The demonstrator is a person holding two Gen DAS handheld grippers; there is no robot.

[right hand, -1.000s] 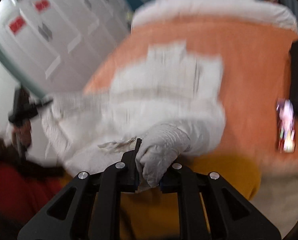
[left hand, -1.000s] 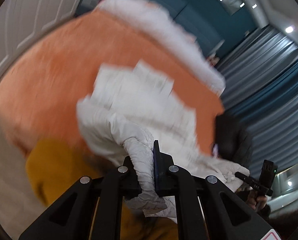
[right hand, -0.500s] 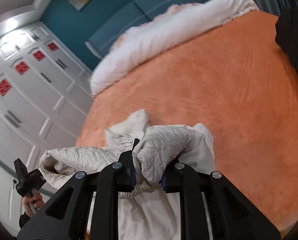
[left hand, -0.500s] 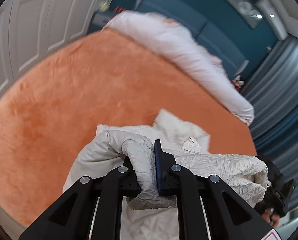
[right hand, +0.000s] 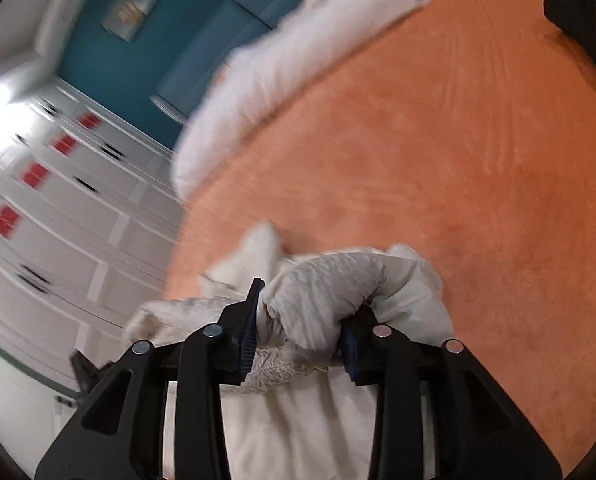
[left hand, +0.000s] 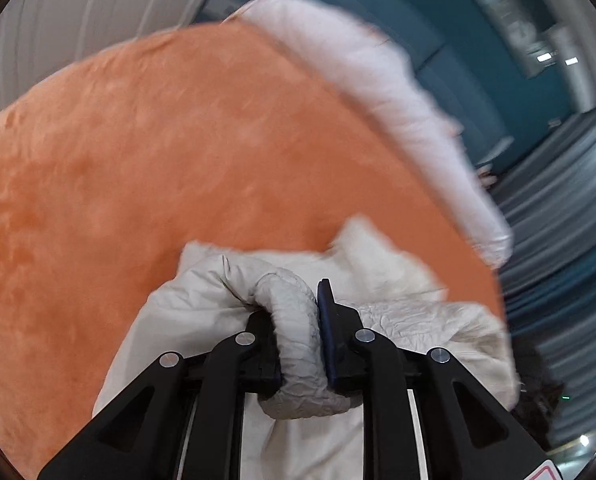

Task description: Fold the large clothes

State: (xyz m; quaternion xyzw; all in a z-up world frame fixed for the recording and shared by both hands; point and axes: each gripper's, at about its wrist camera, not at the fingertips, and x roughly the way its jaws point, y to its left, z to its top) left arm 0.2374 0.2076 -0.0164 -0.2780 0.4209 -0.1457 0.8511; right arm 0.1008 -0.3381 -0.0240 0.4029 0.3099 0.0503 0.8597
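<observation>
A cream-white quilted garment (left hand: 409,320) lies bunched at the near edge of a bed covered by an orange blanket (left hand: 178,152). My left gripper (left hand: 298,320) is shut on a thick roll of the garment's edge. My right gripper (right hand: 301,312) is shut on another bunched fold of the same garment (right hand: 329,280). The cloth stretches between the two grippers and hangs down below them. Part of the garment rests on the orange blanket (right hand: 457,160); how much of it lies flat is hidden by the gripper bodies.
A white fluffy duvet (left hand: 397,92) is rolled along the far side of the bed, before a teal wall (right hand: 138,52). White wardrobe doors (right hand: 58,208) stand to the left. Grey-blue curtains (left hand: 569,208) hang on the right. A dark item (right hand: 577,8) lies at the bed's far right.
Both grippers carried the garment up from the bed's edge and forward over the orange blanket, folding it over on itself. In the last half second they shifted only slightly. Both stayed shut.
</observation>
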